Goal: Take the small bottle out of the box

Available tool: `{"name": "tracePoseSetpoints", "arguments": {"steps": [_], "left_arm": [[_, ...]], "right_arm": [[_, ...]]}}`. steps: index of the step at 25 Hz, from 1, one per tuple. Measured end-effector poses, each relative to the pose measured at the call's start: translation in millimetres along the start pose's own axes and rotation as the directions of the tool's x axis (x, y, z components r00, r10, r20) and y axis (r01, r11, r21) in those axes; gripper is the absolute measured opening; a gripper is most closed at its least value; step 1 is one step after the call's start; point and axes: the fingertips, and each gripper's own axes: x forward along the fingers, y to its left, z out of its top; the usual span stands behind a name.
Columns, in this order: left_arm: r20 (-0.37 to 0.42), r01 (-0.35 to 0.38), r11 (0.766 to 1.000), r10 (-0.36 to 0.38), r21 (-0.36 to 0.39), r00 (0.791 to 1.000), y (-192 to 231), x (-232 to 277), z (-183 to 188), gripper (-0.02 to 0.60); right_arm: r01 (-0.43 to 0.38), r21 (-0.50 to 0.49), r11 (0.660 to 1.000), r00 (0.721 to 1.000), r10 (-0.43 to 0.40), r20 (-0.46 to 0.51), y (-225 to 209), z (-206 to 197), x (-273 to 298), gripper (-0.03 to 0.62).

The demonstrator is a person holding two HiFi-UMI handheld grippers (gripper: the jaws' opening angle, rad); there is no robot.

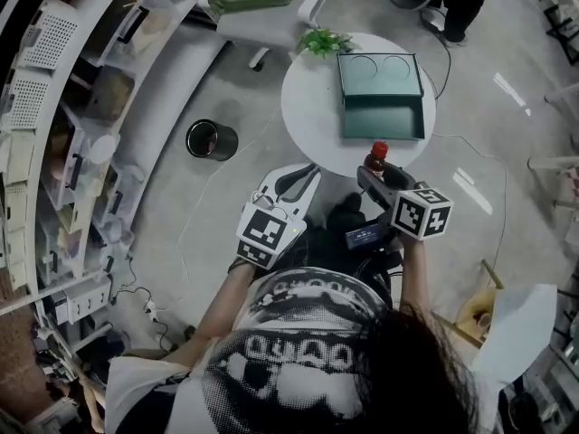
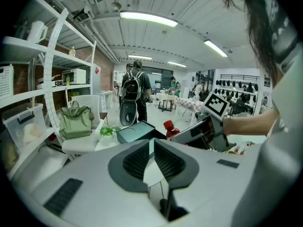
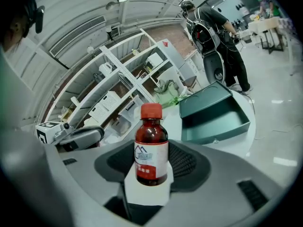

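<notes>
Dark hair and a printed shirt (image 1: 308, 333) fill the bottom of my head view, with both arms reaching up toward 12 o'clock. Beyond them stands the round white table (image 1: 312, 116). The green box (image 1: 384, 120) lies open on it, from the table's centre out toward 3 o'clock, its lid folded back at the far side, and I can see nothing in its tray.

At about 8 o'clock from the box the left gripper (image 2: 152, 148) hangs off the table's near edge. Its ribbed pads are pressed together with nothing between them.

The right gripper (image 1: 378, 177) is at the table's 6 o'clock edge, pinching the small bottle (image 3: 151, 145) upright by its labelled body. So the bottle is clear of the box and in the air.

I judge it light and rigid; whether it is glass or plastic I cannot tell. The glossy label may be slippery, and the dark liquid could shift when I tilt it. Mid-body on the label, below the red cap, looks the right hold.
</notes>
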Motion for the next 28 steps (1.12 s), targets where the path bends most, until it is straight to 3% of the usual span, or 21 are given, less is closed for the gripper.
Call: {"name": "tracePoseSetpoints", "arguments": {"steps": [12,28], "left_arm": [[0.025,-0.010,1.000,0.010,-0.028,1.000,22.7,-74.6,-44.1,0.026],[0.069,0.028,1.000,-0.028,-0.007,0.997,4.8,-116.0,-68.7,0.026]], "right_arm": [[-0.023,0.001,1.000,1.000,0.023,-0.001,83.1,-48.1,23.0,0.219],[0.005,-0.015,1.000,1.000,-0.005,0.031,115.0,-85.4,11.0,0.219]]}}
